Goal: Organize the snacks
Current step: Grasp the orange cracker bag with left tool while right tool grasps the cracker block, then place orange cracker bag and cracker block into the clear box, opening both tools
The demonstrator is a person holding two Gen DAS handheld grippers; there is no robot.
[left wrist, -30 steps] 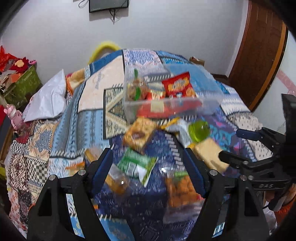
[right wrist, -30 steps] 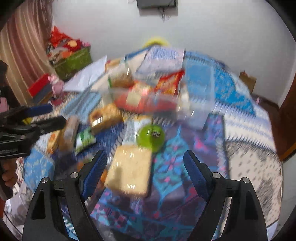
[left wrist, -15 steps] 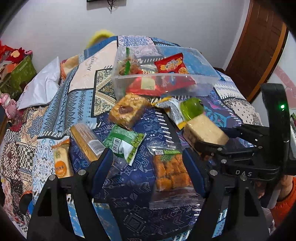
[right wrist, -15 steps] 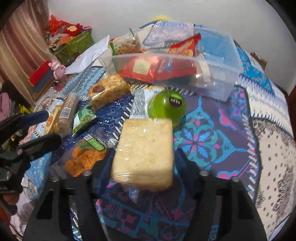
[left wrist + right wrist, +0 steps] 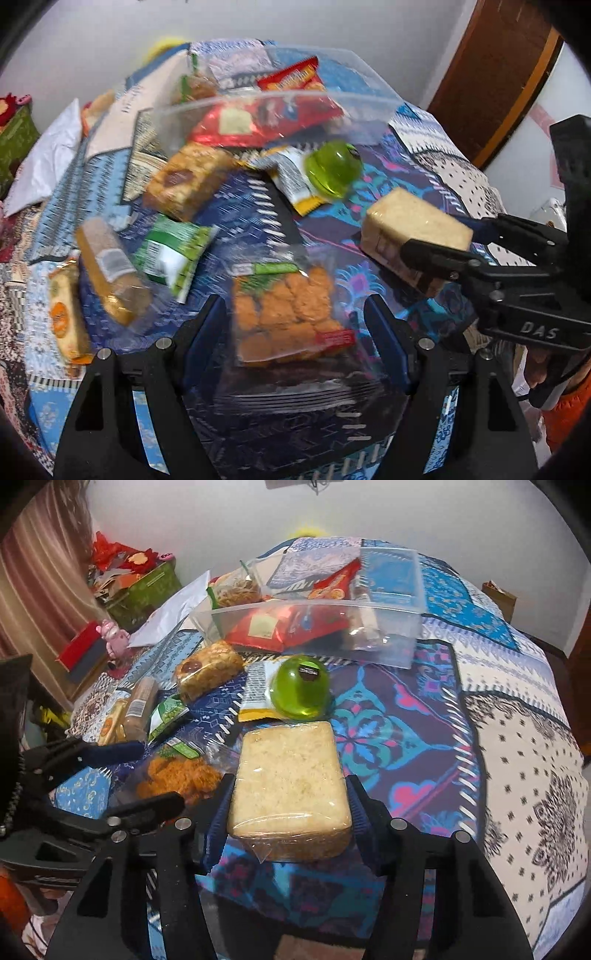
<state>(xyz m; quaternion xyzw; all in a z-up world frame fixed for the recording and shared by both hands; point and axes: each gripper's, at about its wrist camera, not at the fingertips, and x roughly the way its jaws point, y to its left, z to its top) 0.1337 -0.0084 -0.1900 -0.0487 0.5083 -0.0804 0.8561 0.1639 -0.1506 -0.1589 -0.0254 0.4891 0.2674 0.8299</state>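
Right wrist view shows the right gripper (image 5: 290, 808), its jaws having just been closing, clamped on the wrapped pale rice cake block (image 5: 290, 779), lifted just off the quilt (image 5: 517, 738). Next, I judge, comes carrying it to the clear plastic bin (image 5: 388, 627). Left gripper (image 5: 295, 321) stands spread around the crinkly bag of orange crackers (image 5: 288, 310), not gripping.

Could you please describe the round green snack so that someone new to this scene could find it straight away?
Start at the clear plastic box on the patterned bedspread. Just in front of its near wall lies a glossy green dome, partly on a white and yellow packet. It is the only round, see-through green thing; its neighbours are flat or blocky packets.
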